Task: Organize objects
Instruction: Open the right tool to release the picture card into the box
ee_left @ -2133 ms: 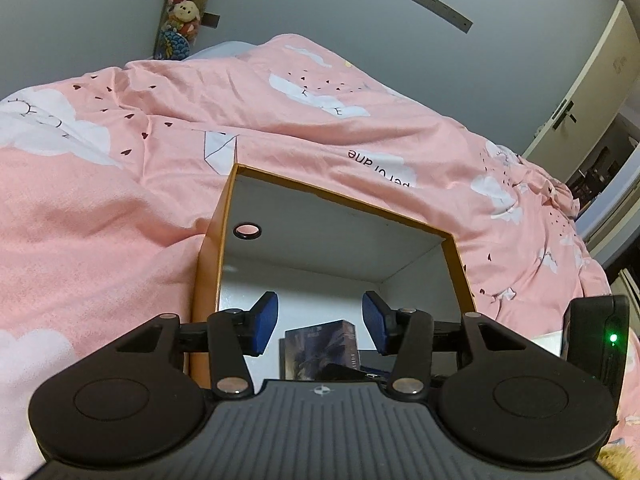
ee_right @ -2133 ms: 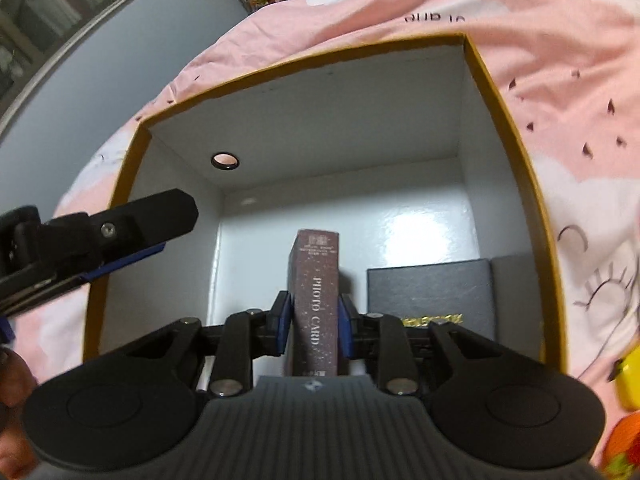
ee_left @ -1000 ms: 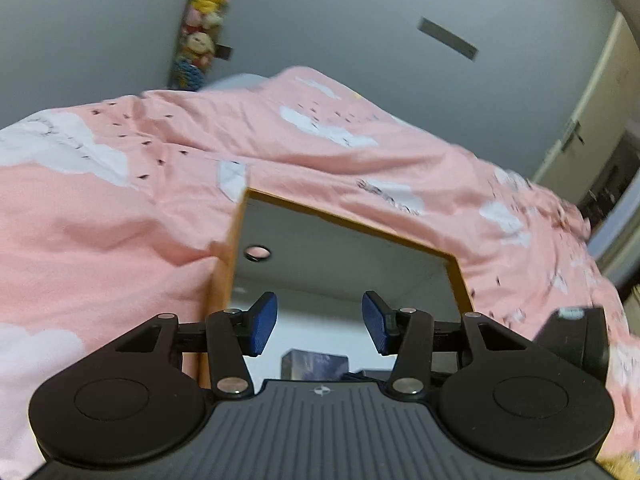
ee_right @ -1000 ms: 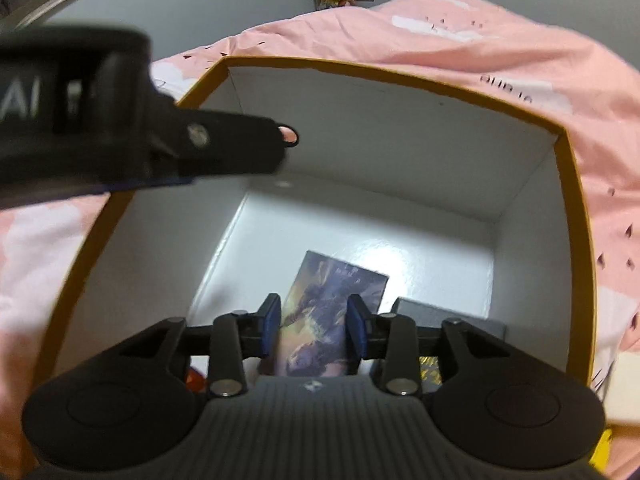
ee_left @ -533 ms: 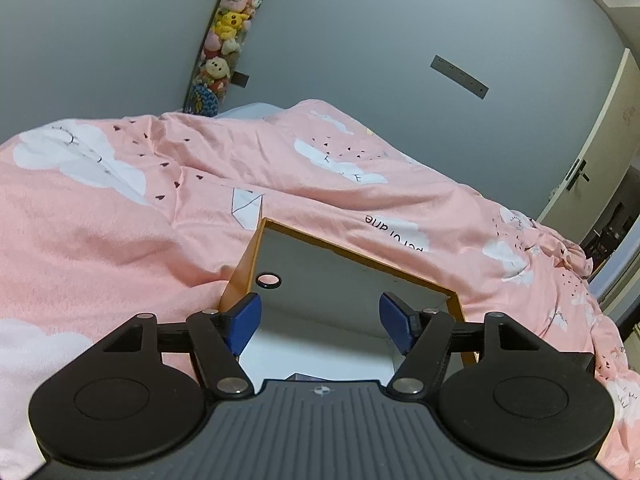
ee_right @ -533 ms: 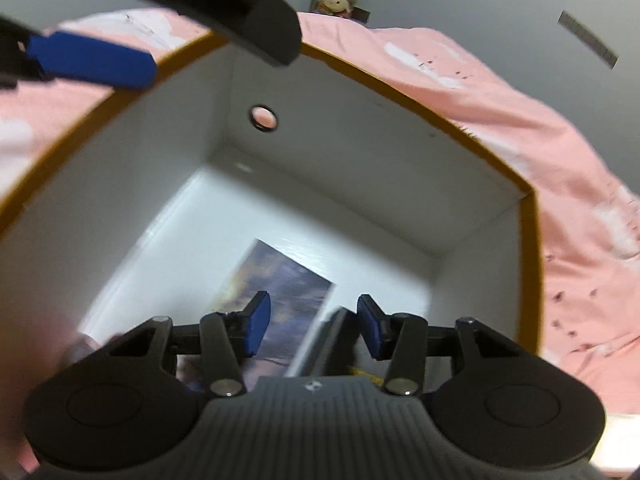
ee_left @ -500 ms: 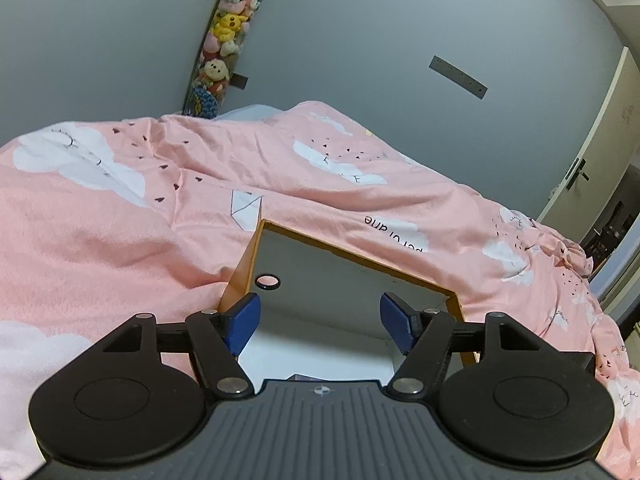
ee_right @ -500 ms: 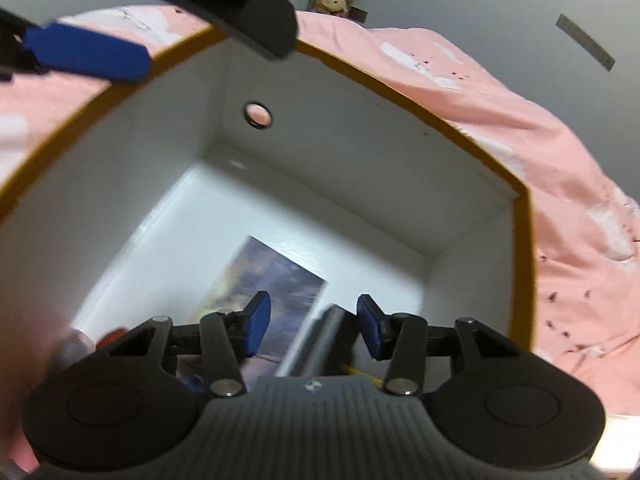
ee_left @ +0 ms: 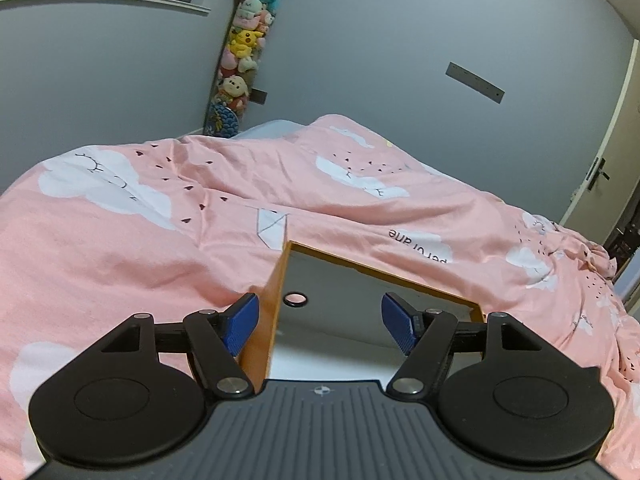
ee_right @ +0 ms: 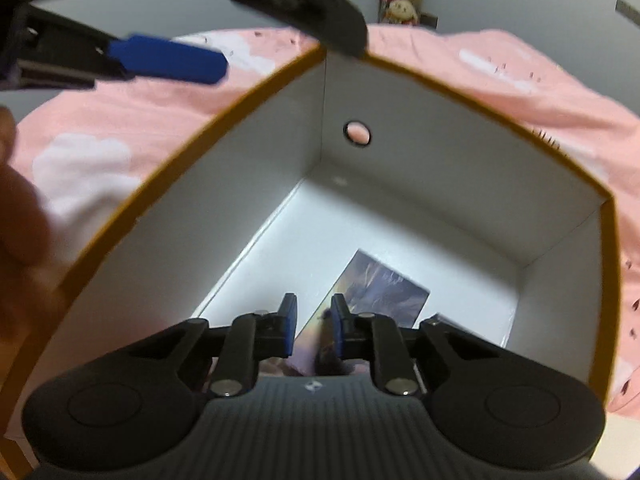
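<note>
Sitting on the pink bed cover (ee_left: 120, 248) is an open box (ee_right: 460, 184) with an orange rim and white walls, and both grippers are at it. The left gripper (ee_left: 320, 316) is spread wide, with one blue finger outside the box's side wall and one inside, so I think it is there to hold the box steady or is about to grab that wall; it is not pinching it yet. The right gripper (ee_right: 314, 326) hangs over the inside of the box with its fingers close together and nothing between them. Right below it a card pack (ee_right: 376, 292) with a purple picture lies flat on the white floor of the box, so that one looks put away. Beside it, near the right wall, there is something dark (ee_right: 444, 320), but it is mostly hidden and I cannot tell what it is. A small round hole (ee_right: 357, 133) shows in the far wall. In the right view the left gripper's arm crosses over the near corner, so the two could bump if the right one lifts straight out. Plush toys (ee_left: 244, 68) hang on the grey wall far behind, and a door (ee_left: 600, 168) is off to the right.
</note>
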`<action>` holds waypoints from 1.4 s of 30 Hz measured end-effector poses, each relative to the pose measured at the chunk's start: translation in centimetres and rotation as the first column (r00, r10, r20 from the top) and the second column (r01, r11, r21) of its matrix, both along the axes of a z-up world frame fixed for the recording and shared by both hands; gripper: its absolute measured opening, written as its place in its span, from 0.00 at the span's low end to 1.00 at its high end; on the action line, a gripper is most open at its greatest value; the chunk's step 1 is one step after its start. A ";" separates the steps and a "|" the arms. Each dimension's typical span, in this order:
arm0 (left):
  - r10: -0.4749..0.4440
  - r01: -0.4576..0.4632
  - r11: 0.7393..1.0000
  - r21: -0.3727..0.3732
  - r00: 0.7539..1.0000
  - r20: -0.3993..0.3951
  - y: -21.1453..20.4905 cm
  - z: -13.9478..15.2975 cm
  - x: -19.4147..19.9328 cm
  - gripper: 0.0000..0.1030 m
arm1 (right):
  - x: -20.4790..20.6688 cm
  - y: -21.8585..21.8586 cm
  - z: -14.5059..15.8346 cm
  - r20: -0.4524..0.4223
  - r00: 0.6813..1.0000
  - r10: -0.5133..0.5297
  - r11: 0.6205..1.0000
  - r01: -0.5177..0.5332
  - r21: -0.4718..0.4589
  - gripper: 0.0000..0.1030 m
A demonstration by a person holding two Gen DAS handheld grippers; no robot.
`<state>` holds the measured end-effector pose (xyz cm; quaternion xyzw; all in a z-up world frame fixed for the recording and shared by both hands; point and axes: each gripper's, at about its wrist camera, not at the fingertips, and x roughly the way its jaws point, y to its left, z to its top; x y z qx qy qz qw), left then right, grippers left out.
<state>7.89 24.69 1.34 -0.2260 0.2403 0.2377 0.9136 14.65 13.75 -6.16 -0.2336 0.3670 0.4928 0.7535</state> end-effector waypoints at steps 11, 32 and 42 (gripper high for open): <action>-0.031 0.031 1.000 0.005 0.999 -0.040 -0.1 -0.3 0.4 0.80 | 0.1 -0.3 0.5 0.027 0.999 -0.039 0.999 0.039 -0.016 0.34; -0.116 0.115 0.993 -0.007 0.992 -0.046 -2.4 0.7 0.4 0.80 | -1.1 -5.1 4.6 0.044 0.993 -0.110 0.993 0.108 0.052 0.37; -0.268 0.272 0.952 0.137 0.962 -0.048 -8.8 2.5 1.0 0.86 | -0.3 -13.1 9.6 0.094 0.942 -0.323 0.928 0.296 0.229 0.54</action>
